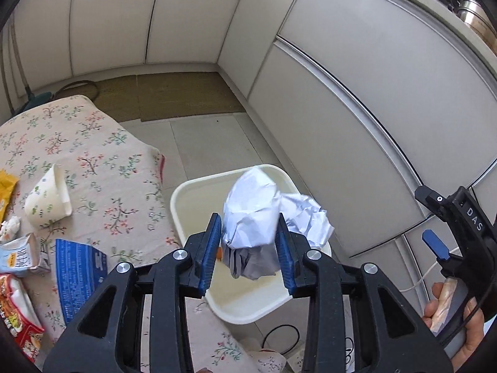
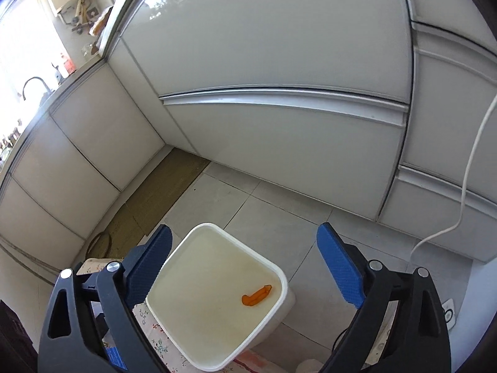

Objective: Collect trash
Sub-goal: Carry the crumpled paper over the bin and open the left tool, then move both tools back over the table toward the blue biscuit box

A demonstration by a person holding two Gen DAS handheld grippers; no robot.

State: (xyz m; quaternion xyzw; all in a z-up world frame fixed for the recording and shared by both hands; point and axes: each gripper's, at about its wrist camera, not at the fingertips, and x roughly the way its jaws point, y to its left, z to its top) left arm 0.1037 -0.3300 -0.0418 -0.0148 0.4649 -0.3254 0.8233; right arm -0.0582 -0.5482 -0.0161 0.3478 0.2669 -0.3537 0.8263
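Crumpled paper wad [image 1: 253, 208], white and grey, sits clamped between the blue pads of the left hand-held gripper [image 1: 248, 242], jaws closed in on it from both sides. Wad hangs directly above the white bin [image 1: 183, 199], not touching it as far as the left wrist view shows. Part of the paper bulges out to the right past the right-hand pad.

Right hand-held gripper [image 2: 245, 267] is wide open, nothing between its pads, held over the same white bin [image 2: 279, 272]. Its body also shows at the right edge of the left wrist view, gripped by the person's hand [image 1: 459, 320].

Bin stands on the tiled floor [image 2: 248, 186], just beside the surface [image 1: 93, 143] with the floral cloth. Inside the bin: one small orange scrap [image 2: 257, 295] lying on the bottom near the right wall.

More trash on the surface, well apart from the bin:
- white paper cup [image 1: 48, 199] on its side
- blue printed packet [image 1: 79, 276]
- small carton [image 1: 23, 256]
- red food wrapper [image 1: 15, 310]
- yellow wrapper [image 1: 6, 189] at the left edge
- small tissue ball [image 1: 11, 227]

White cabinet fronts [image 2: 279, 46] behind the bin; a white cable [image 2: 472, 161] hangs down in front of them on the right.
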